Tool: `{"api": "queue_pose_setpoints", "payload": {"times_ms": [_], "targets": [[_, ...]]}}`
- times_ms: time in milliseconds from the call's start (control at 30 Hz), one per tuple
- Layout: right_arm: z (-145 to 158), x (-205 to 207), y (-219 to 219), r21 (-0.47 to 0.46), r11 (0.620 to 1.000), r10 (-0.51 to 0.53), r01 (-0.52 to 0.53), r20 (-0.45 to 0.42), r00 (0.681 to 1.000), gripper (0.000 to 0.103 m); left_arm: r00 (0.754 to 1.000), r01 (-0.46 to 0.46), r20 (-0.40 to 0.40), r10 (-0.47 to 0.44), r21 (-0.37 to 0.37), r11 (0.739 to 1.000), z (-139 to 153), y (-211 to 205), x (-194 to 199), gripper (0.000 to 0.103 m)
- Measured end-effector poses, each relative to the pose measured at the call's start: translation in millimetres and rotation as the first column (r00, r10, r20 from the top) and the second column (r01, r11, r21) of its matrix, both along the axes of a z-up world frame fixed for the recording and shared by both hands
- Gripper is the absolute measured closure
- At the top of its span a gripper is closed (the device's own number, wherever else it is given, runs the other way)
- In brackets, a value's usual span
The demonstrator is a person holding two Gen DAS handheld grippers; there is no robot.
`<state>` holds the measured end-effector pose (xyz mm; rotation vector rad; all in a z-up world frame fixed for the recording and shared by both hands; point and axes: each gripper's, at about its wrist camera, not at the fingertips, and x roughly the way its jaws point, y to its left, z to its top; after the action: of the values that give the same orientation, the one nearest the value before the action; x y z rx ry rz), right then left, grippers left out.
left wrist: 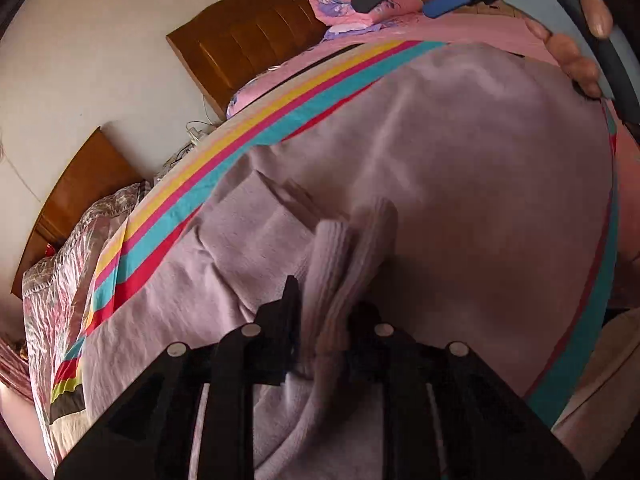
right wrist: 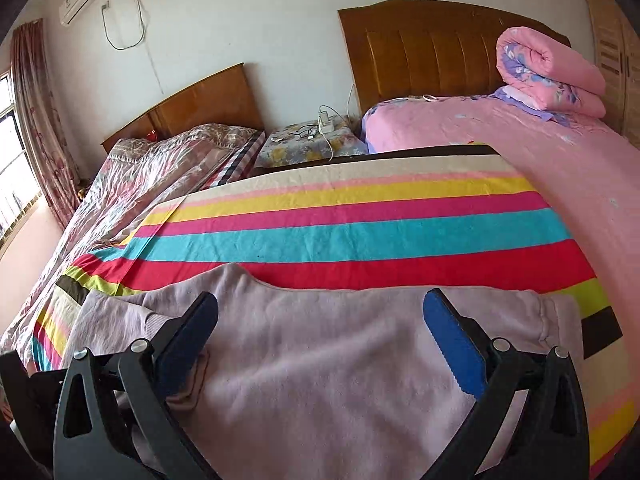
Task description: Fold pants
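Folding the pants: the left tongs are carrying a ribbed cuff across while the right tongs are hovering spread.

The pants [right wrist: 320, 360], a soft lilac pair, are lying flat on the striped blanket [right wrist: 360, 236] over the bed, filling the 6 o'clock half of the right wrist view. In the left wrist view the left tongs [left wrist: 324, 320] are pinching the ribbed cuff [left wrist: 352, 256] between nearly closed jaws, though the pads themselves are hidden by cloth. The right tongs [right wrist: 320, 332] are standing wide apart above the cloth, holding nothing; they are showing again at 12 o'clock in the left wrist view, with a hand [left wrist: 576, 56] at 1 o'clock. To do this well, I would judge that the cuff should be laid square onto the waist edge, with the free tongs pressing the fold line so the lower layer is not dragging.
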<state>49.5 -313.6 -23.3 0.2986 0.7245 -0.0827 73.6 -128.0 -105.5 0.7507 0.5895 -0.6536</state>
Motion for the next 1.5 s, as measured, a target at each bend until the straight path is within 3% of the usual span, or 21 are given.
{"api": "queue_pose_setpoints", "payload": {"times_ms": [67, 133, 167, 267, 300, 333, 400, 500, 567, 733, 900, 967, 1033, 1100, 1167, 1333, 1500], "targets": [[-12, -1, 5, 0.043, 0.998, 0.047, -0.045, -0.029, 0.999, 0.004, 1.000, 0.020, 0.024, -0.020, 0.009, 1.000, -2, 6, -1, 0.073], [-24, 1, 18, 0.100, 0.989, 0.113, -0.107, -0.051, 0.992, 0.004, 0.999, 0.037, 0.002, -0.037, -0.029, 0.999, 10, 20, 2, 0.033], [-32, 4, 29, 0.152, 0.978, 0.154, -0.143, -0.062, 0.986, 0.004, 0.999, 0.036, 0.035, -0.034, -0.060, 0.998, 21, 32, -2, 0.029], [-52, -3, 54, 0.342, 0.909, 0.279, -0.237, -0.079, 0.957, 0.004, 0.995, 0.017, 0.097, 0.006, -0.231, 0.973, 64, 80, -16, 0.018], [-61, -5, 60, 0.417, 0.873, 0.320, -0.254, -0.094, 0.943, 0.004, 0.993, -0.019, 0.102, 0.051, -0.290, 0.957, 75, 100, -17, 0.008], [-70, -8, 68, 0.486, 0.835, 0.353, -0.260, -0.109, 0.929, 0.004, 0.988, -0.079, 0.100, 0.119, -0.331, 0.940, 81, 121, -13, 0.006], [-80, -18, 82, 0.556, 0.786, 0.388, -0.268, -0.107, 0.916, 0.008, 0.954, -0.252, 0.062, 0.293, -0.363, 0.897, 77, 160, 1, 0.006], [-75, -22, 97, 0.552, 0.784, 0.412, -0.284, -0.120, 0.903, 0.011, 0.873, -0.468, -0.039, 0.487, -0.351, 0.811, 51, 209, 15, 0.007], [-72, -22, 110, 0.537, 0.788, 0.444, -0.300, -0.158, 0.882, 0.016, 0.842, -0.524, -0.058, 0.537, -0.329, 0.786, 37, 224, 15, 0.007], [-78, -22, 146, 0.504, 0.798, 0.493, -0.331, -0.228, 0.840, 0.016, 0.815, -0.570, -0.107, 0.570, -0.334, 0.751, 18, 250, 9, 0.007], [-85, 3, 166, 0.588, 0.744, 0.509, -0.317, -0.192, 0.839, 0.020, 0.798, -0.585, -0.125, 0.589, -0.393, 0.710, 18, 263, -1, 0.006], [-89, 14, 164, 0.622, 0.730, 0.486, -0.285, -0.177, 0.856, 0.028, 0.795, -0.587, -0.118, 0.596, -0.401, 0.704, 20, 268, -9, 0.006], [-96, 20, 156, 0.663, 0.711, 0.464, -0.237, -0.188, 0.865, 0.050, 0.790, -0.589, -0.110, 0.604, -0.408, 0.697, 25, 270, -18, 0.006], [-103, 22, 156, 0.674, 0.705, 0.468, -0.221, -0.207, 0.859, 0.081, 0.783, -0.598, -0.123, 0.609, -0.419, 0.683, 26, 275, -25, 0.006], [-96, 21, 165, 0.626, 0.735, 0.474, -0.262, -0.197, 0.858, 0.084, 0.782, -0.603, -0.140, 0.608, -0.421, 0.678, 24, 278, -31, 0.006], [-43, 35, 176, 0.561, 0.747, 0.469, -0.357, -0.065, 0.881, 0.087, 0.808, -0.571, -0.136, 0.573, -0.415, 0.708, 27, 265, -41, 0.006], [28, 60, 213, 0.447, 0.737, 0.548, -0.506, 0.043, 0.836, 0.087, 0.829, -0.547, -0.125, 0.545, -0.379, 0.746, 24, 243, -25, 0.006]]}}
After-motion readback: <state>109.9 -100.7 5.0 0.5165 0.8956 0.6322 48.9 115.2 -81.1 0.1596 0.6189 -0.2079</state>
